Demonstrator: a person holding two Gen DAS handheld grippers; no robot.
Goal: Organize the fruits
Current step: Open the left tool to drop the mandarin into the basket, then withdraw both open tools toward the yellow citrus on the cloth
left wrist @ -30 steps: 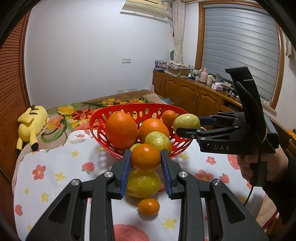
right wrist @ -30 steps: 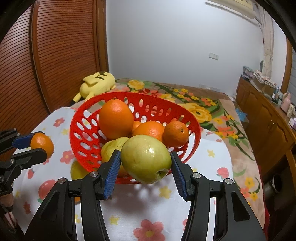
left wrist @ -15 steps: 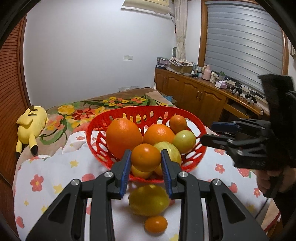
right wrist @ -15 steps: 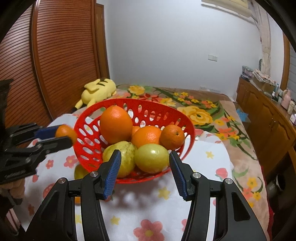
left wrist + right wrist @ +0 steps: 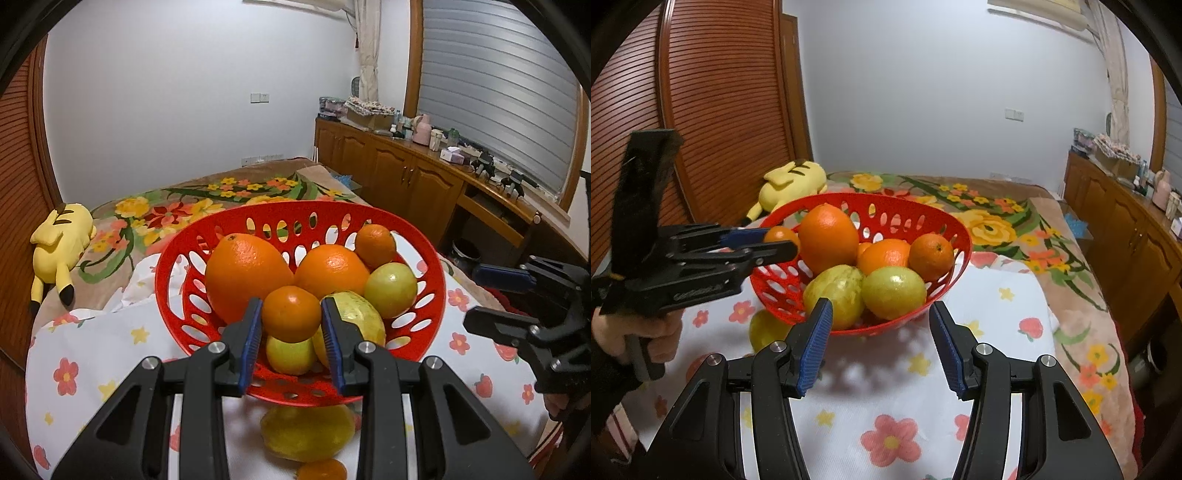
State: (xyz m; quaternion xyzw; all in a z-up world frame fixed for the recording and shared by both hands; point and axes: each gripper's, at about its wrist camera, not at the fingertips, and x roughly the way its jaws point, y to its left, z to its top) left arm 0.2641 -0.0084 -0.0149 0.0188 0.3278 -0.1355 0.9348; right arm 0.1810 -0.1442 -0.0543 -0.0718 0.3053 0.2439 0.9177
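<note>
My left gripper (image 5: 291, 309) is shut on a small tangerine (image 5: 291, 319) and holds it over the near side of the red basket (image 5: 164, 269). In the basket lie a big orange (image 5: 243, 275), a second orange (image 5: 330, 269), a green apple (image 5: 391, 290) and other fruit. From the right wrist view, the left gripper (image 5: 779, 242) hangs with the tangerine (image 5: 780, 235) over the left rim of the basket (image 5: 960, 240). My right gripper (image 5: 880, 309) stands open and empty just in front of the basket, near the green apple (image 5: 894, 293).
A yellow lemon (image 5: 306, 432) and a small orange (image 5: 322, 472) lie on the flowered cloth in front of the basket. A yellow plush toy (image 5: 61, 236) lies on the bed behind. Wooden cabinets (image 5: 406, 184) run along the right wall.
The right gripper let the green apple go into the basket and drew back, open. The left gripper carried the tangerine forward from above the lemon to over the basket.
</note>
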